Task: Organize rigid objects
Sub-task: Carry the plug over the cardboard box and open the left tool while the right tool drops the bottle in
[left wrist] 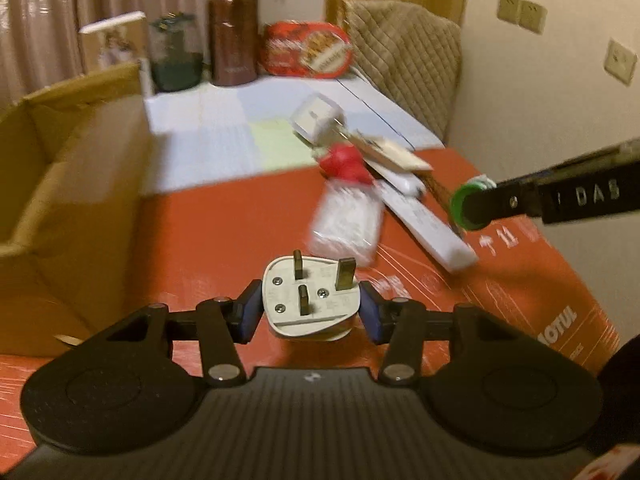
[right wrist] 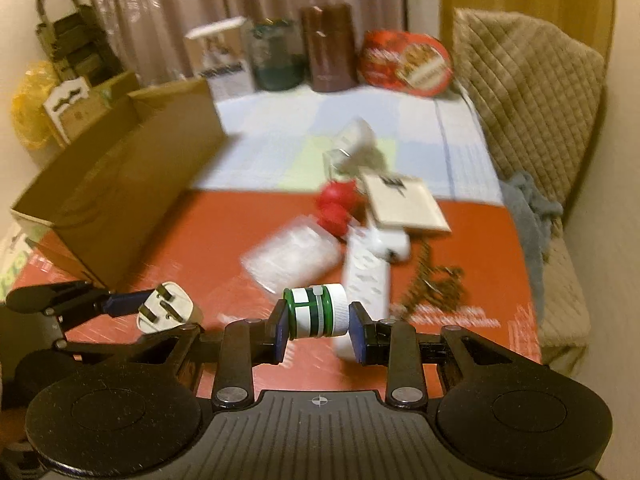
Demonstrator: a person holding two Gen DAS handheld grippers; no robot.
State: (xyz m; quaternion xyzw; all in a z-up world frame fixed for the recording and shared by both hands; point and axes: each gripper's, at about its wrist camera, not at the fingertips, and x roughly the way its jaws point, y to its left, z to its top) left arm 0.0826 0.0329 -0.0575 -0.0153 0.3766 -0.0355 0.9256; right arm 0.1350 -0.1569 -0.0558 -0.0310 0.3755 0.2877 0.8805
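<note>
My left gripper [left wrist: 311, 309] is shut on a white three-pin plug [left wrist: 310, 298], prongs pointing up, held above the red board [left wrist: 224, 232]. The plug also shows in the right wrist view [right wrist: 166, 307]. My right gripper [right wrist: 319, 322] is shut on a small green and white jar [right wrist: 316, 312], lying sideways between the blue pads; the jar also shows in the left wrist view [left wrist: 466, 204]. An open cardboard box [right wrist: 132, 176] stands at the left. A pile lies mid-table: clear plastic box [right wrist: 294, 256], red object [right wrist: 336, 206], white power strip [right wrist: 366, 276], beige card [right wrist: 404, 204], white adapter [left wrist: 318, 116].
A chain [right wrist: 434, 276] lies right of the power strip. At the back stand a red tin [right wrist: 406, 62], a brown canister [right wrist: 330, 46], a glass jar [right wrist: 276, 54] and a white carton [right wrist: 222, 56]. A quilted chair [right wrist: 528, 92] is at the right.
</note>
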